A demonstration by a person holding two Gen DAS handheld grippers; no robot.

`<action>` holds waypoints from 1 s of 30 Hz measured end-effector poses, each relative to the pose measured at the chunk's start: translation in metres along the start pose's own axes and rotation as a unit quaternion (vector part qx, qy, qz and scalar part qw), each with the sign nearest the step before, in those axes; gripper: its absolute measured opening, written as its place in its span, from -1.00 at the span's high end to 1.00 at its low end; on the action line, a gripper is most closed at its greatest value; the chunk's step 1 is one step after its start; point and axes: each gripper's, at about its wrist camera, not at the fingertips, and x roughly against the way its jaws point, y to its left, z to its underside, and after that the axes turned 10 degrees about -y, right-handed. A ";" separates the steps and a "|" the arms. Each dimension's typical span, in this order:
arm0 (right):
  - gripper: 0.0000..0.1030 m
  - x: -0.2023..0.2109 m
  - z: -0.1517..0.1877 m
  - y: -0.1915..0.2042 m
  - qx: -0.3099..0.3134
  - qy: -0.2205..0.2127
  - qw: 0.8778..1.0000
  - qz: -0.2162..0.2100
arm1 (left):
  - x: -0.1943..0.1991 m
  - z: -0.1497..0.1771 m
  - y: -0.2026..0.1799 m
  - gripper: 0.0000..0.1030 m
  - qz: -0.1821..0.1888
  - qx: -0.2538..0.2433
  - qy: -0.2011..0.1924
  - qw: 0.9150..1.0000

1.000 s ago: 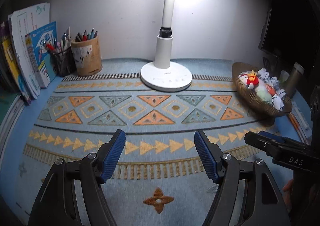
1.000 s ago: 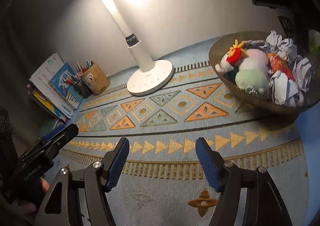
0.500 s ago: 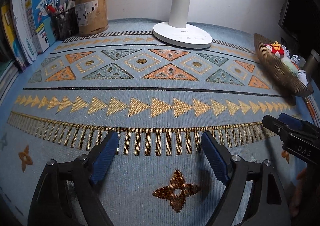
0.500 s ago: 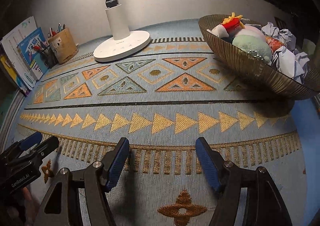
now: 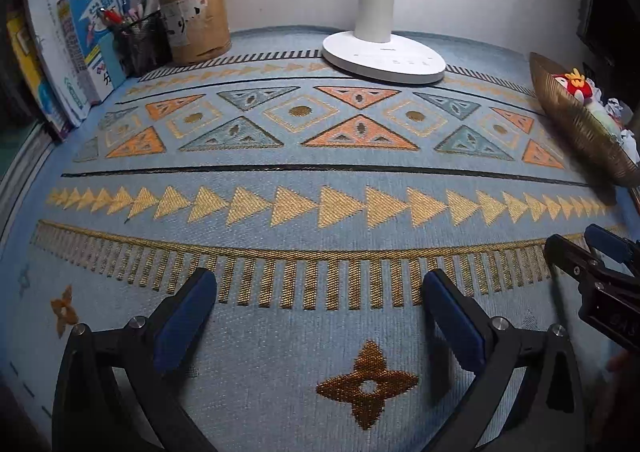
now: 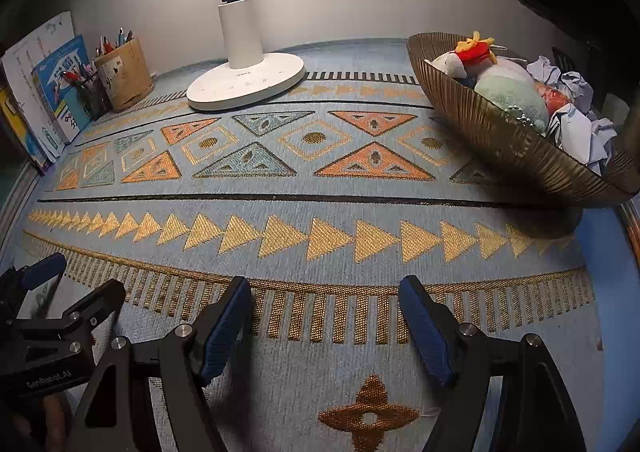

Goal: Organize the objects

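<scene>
Desk mat mostly bare in the middle; clutter sits along the back & both sides.
Wide bare stretch of patterned mat [image 5: 320, 180] in front of both grippers, nothing lying on it. Back centre: lamp base [image 5: 384, 58] w/ upright post. Back left corner: pen cup [image 5: 196, 28], mesh pen holder [image 5: 138, 40], books [image 5: 60, 52] leaning on the wall. Right side: ribbed bowl [image 6: 516, 148] heaped w/ plush toys [image 6: 504, 92] & crumpled paper [image 6: 576, 128], rim overhanging the mat.

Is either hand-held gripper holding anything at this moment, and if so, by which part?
Nothing is held. The left hand-held gripper and right hand-held gripper are both opening, with only the patterned mat between their jaws.
</scene>
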 end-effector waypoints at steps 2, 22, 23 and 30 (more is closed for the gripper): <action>-0.46 0.000 0.000 0.000 -0.001 0.000 1.000 0.000 | 0.000 -0.001 0.005 -0.99 0.001 0.011 -0.003 1.000; -0.47 -0.001 0.000 0.001 0.004 0.001 1.000 0.003 | -0.003 -0.002 0.001 -1.00 -0.002 -0.005 0.001 1.000; -0.47 -0.001 0.000 0.001 0.004 0.001 1.000 0.003 | -0.003 -0.002 0.001 -1.00 -0.002 -0.006 0.000 1.000; -0.50 -0.001 -0.001 -0.001 0.002 0.000 1.000 0.004 | -0.004 -0.004 0.004 -1.00 0.002 -0.009 -0.001 1.000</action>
